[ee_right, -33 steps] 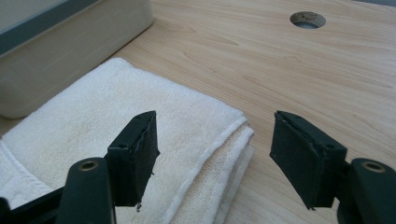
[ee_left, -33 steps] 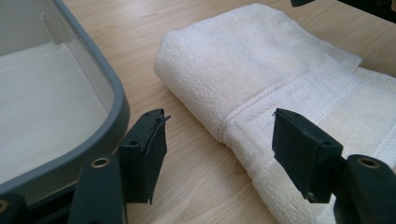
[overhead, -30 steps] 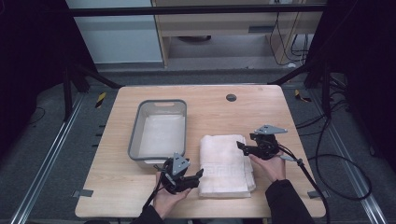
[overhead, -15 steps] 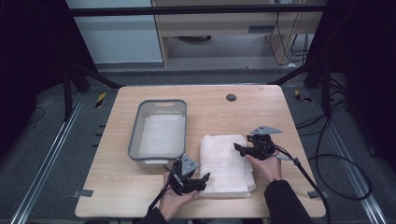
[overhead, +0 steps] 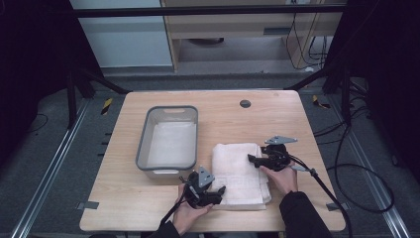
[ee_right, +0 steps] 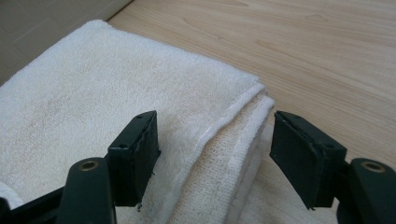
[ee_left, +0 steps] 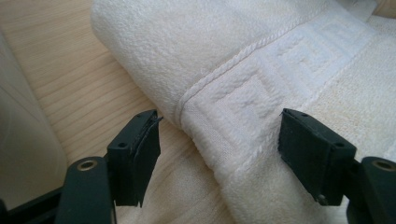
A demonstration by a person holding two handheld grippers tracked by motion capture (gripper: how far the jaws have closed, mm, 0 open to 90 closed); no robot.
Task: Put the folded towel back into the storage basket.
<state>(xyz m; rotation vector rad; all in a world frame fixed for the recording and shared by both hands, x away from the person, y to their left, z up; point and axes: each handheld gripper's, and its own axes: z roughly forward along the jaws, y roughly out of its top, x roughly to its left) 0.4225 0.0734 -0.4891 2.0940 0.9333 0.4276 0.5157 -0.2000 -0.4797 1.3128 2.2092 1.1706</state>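
Light wood table, rectangular, 1 dark round hole near its far edge. Grey plastic tub, on the table just left of the towel. Folded white towel, Greek-key border, flat on the table. Right gripper, at the towel's right edge, jaws spread wide around the layered folds, gripping nothing. Left gripper, at the towel's near-left corner, jaws wide apart astride the border, nothing clamped.

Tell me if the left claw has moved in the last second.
Yes. The left claw has slid rightward from beside the grey basin's near corner onto the folded towel's near-left corner.
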